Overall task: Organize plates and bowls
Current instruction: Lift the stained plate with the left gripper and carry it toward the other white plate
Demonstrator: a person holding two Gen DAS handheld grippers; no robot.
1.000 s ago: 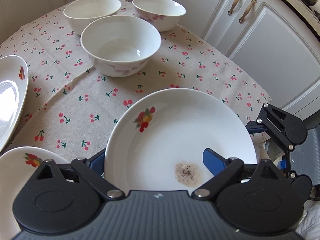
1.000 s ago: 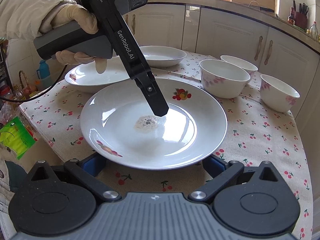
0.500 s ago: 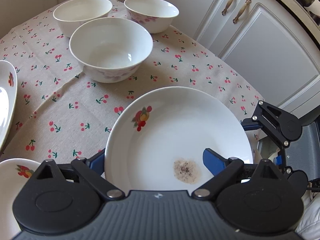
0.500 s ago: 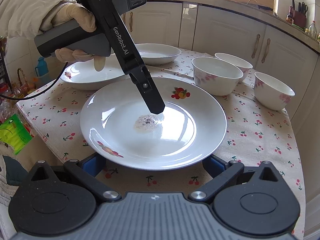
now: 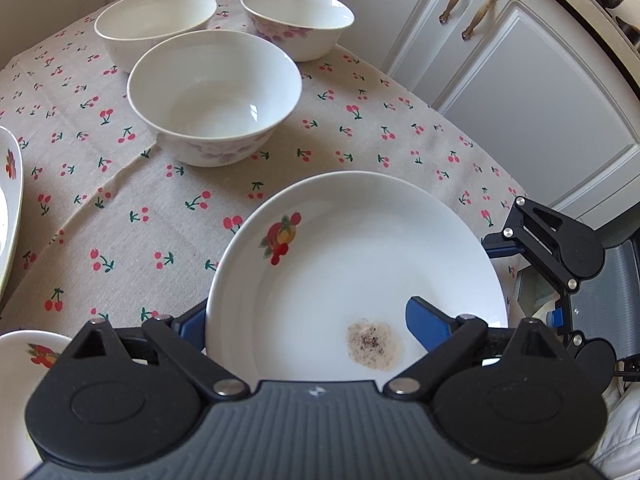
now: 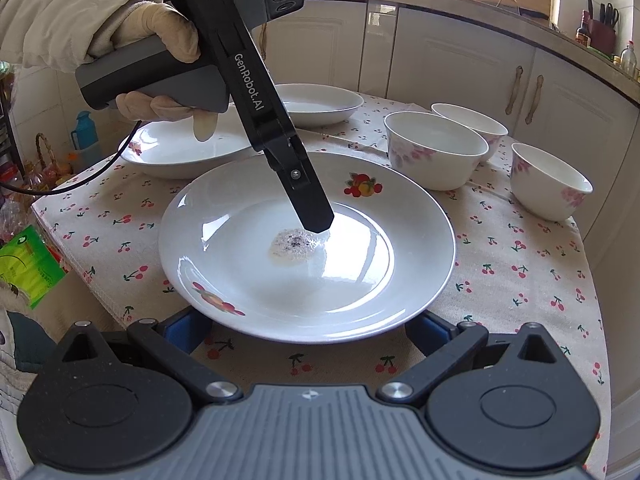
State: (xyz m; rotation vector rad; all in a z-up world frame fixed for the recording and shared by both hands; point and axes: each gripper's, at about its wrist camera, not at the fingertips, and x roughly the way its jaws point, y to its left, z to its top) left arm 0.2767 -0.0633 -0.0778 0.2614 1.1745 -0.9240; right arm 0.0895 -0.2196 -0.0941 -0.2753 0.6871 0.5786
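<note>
My left gripper (image 5: pixel 316 320) stands with its blue pads spread wide over the round white glazed plate with the fruit decals (image 5: pixel 356 276). One pad (image 5: pixel 424 320) sits above the plate's well near a grainy, speckled brown stain (image 5: pixel 372 345). The other is half hidden behind the rim at nine o'clock, so I cannot tell whether either pad actually presses the china. Seen from my right wrist, that same left gripper (image 6: pixel 316 224) comes down steeply from eleven o'clock, held by my gloved left hand (image 6: pixel 160 60), its dark tip just above the stain (image 6: pixel 294 246).

My right gripper (image 6: pixel 308 332) is also spread, its blue pads low at either side of the plate's (image 6: pixel 380 280) near rim, touching nothing that I can see.

The plate is smooth, glossy and shallow with a broad sloped rim. Being round, it has no long axis. It lies flat, open side up, on the coarse beige cherry-print tablecloth (image 6: pixel 520 264).

Three deep white porcelain bowls with faint pink flower prints (image 6: pixel 436 156) stand upright at one to two o'clock of the plate, close together. Two more white plates (image 6: pixel 176 152) lie at ten to twelve o'clock, the farther one (image 6: pixel 320 100) partly behind my left gripper. Cream panelled cabinet doors with brass handles (image 6: pixel 524 96) run behind the table.
</note>
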